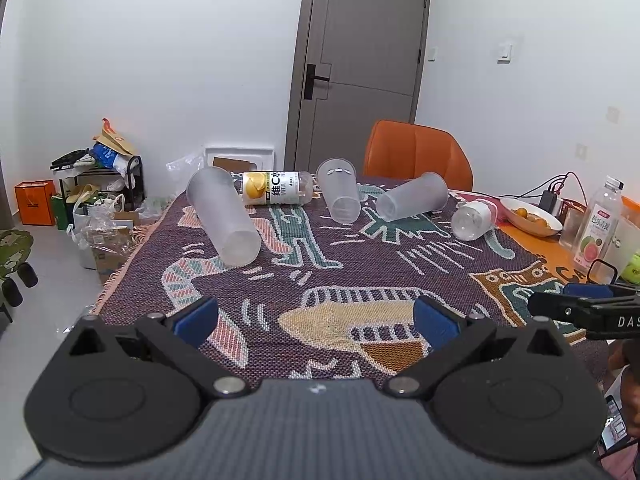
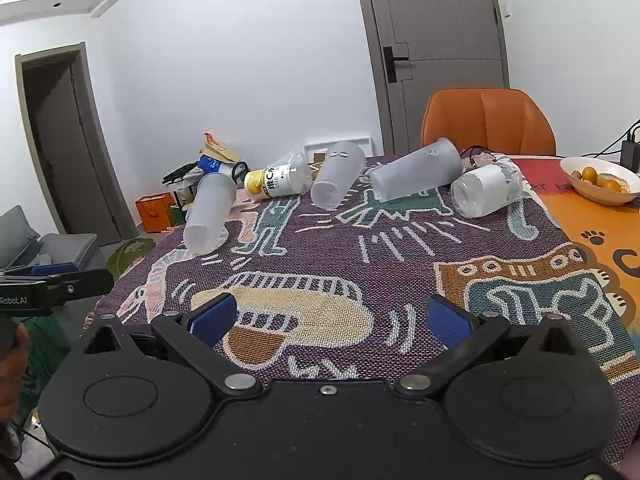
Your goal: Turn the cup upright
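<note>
Three frosted plastic cups lie on their sides on the patterned cloth: a left cup (image 1: 224, 218) (image 2: 208, 212), a middle cup (image 1: 340, 192) (image 2: 336, 176) and a right cup (image 1: 412, 196) (image 2: 416, 174). A yellow-labelled bottle (image 1: 276, 188) (image 2: 276, 182) and a white-labelled bottle (image 1: 474, 220) (image 2: 486, 190) also lie on their sides. My left gripper (image 1: 316, 320) is open and empty above the near cloth. My right gripper (image 2: 332, 316) is open and empty, well short of the cups.
An orange chair (image 1: 416, 152) (image 2: 488, 120) stands behind the table. A white bowl of oranges (image 1: 530, 214) (image 2: 600, 178), a pink-labelled upright bottle (image 1: 598, 228) and cables sit at the right. Bags and boxes (image 1: 92, 200) clutter the floor at the left.
</note>
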Motion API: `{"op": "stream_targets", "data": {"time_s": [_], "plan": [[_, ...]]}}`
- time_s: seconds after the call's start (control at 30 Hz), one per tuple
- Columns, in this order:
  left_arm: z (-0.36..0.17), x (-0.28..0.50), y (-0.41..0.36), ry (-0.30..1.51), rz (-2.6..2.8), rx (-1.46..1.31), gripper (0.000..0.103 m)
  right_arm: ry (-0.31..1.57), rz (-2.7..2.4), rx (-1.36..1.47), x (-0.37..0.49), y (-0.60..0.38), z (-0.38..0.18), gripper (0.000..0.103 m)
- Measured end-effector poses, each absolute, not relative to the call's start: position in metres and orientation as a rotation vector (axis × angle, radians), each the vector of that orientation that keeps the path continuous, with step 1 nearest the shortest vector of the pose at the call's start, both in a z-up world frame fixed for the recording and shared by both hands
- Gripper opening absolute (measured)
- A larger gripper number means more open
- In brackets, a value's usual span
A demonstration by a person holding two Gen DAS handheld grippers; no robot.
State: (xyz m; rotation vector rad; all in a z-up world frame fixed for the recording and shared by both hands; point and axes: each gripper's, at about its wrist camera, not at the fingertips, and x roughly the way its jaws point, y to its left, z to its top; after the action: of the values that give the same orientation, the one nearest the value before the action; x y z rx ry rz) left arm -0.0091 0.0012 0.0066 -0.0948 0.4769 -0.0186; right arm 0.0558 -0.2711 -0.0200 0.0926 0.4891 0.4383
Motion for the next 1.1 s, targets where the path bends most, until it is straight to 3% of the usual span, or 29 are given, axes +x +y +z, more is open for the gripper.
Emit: {"op": "stream_targets", "data": {"time_s": [0.57,1.1], "plan": [[-0.008,0.008,0.0,0.527,-0.05,-0.11,0.103,0.513,0.432,0.117,0.067,-0.273,-0.031,0.103],[-0.004,0.091,-0.025,0.593,-0.126,-0.08,0.103,0.546,0.361,0.264,0.118,-0.297,-0.033,0.103]]}}
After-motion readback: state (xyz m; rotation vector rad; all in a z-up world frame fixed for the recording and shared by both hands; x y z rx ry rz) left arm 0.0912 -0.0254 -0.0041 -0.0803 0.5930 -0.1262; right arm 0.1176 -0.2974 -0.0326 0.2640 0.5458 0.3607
